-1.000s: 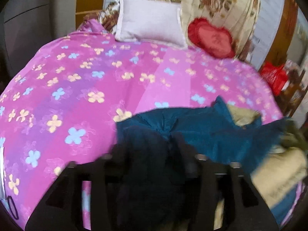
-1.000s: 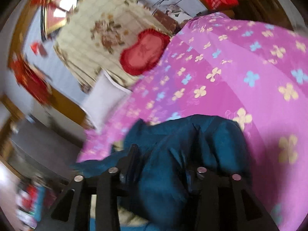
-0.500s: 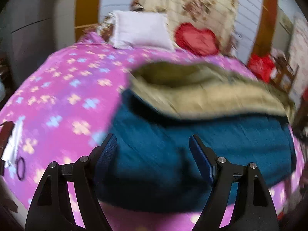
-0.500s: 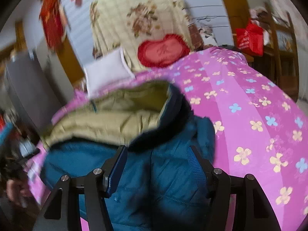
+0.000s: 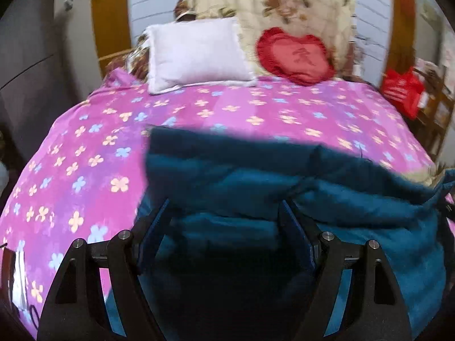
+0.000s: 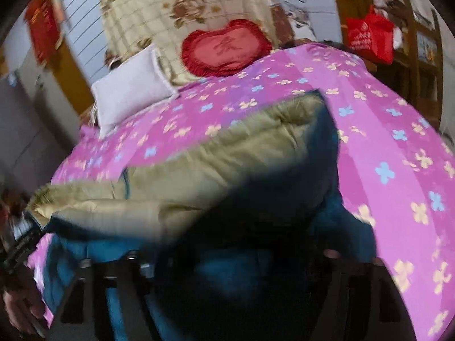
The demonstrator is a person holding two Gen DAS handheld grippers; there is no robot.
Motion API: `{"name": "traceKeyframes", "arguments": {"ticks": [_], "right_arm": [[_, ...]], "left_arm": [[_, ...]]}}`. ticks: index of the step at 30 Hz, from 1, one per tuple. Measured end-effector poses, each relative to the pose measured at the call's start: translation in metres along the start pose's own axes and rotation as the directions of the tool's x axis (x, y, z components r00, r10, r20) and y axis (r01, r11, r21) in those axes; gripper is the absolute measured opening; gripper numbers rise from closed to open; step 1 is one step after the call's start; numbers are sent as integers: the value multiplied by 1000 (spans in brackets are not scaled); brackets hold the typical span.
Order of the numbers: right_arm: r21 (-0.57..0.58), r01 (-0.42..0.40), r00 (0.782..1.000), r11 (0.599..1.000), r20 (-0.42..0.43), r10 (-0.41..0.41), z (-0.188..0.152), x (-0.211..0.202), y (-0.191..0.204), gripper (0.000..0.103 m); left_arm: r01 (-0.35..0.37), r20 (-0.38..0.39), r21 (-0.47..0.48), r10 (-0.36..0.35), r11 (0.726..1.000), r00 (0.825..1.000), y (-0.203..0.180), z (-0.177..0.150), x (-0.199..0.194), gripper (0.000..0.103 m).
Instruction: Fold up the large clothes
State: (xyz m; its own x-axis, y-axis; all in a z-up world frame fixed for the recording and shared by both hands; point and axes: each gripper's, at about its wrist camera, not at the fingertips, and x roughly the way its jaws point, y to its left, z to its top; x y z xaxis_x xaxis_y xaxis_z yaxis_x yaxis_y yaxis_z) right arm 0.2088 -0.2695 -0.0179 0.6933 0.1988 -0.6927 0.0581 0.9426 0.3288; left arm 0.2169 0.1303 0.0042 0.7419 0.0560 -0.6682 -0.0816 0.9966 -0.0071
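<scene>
A large teal padded jacket (image 5: 284, 187) with a beige lining (image 6: 227, 153) lies in a heap on the pink flowered bedspread (image 5: 93, 142), near the front edge of the bed. My left gripper (image 5: 224, 227) is open, its blue-padded fingers (image 5: 295, 236) wide apart over the teal fabric. In the right wrist view the jacket (image 6: 256, 270) bulges up over my right gripper (image 6: 227, 261) and hides its fingertips; the beige lining faces up there.
A white pillow (image 5: 196, 54) and a red heart cushion (image 5: 295, 56) lean on a floral quilt (image 5: 284, 5) at the head of the bed. A red bag (image 5: 403, 93) hangs by wooden furniture at the right. A grey cabinet (image 5: 25, 56) stands at the left.
One second ago both grippers were shut on the jacket. They opened and the jacket dropped onto the bed; it now lies lower, and its cloth has risen over the right gripper.
</scene>
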Motion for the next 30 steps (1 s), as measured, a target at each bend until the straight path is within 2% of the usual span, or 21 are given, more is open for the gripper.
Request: {"name": "traceKeyframes", "arguments": {"ticks": [4,6,8,9,10,12,13,16,18,20,30], "right_arm": [[65,7,1000,998,-18,-6,2,10,-13,92],[49,38,999,998,35,-40,3,-6,-12,92],[23,66,992,998,104,-68,5,-24,-6,92],[7,61,989,998,132,-62,6,-31,-1,92],[-45,29,987,999,159,-22,6,-38,9,92],[-133,-31,991,991,125,48,3,-29,24,92],[-161,-42,996,986,71,54,-1,-14,29,93],[-111,7,996,994,-83,-16,-8,40,13,93],[-86,12,997,996,-74,-18,-5,51,3,93],[-102,50,996,994,-65,-57,-2,58,0,94],[-114,82,993,990,-71,-90,-8,60,-4,95]], "left_arm": [[-56,-32,-35,55,998,998,11,3,23,78],[-60,-27,-29,59,998,998,13,-3,26,78],[-93,-19,-2,93,996,995,13,-8,31,78],[-112,-17,15,112,994,994,14,-11,36,78],[-132,-19,29,132,991,991,15,-13,40,78],[-169,-64,27,170,985,983,23,-21,55,78],[-152,-82,2,152,988,985,28,-24,59,79],[-130,-77,-58,125,990,989,40,-29,62,81],[-132,-77,-104,125,986,989,46,-32,68,81],[-132,-88,-121,121,984,989,46,-32,73,83],[-152,-93,-103,142,983,985,41,-34,77,84]]}}
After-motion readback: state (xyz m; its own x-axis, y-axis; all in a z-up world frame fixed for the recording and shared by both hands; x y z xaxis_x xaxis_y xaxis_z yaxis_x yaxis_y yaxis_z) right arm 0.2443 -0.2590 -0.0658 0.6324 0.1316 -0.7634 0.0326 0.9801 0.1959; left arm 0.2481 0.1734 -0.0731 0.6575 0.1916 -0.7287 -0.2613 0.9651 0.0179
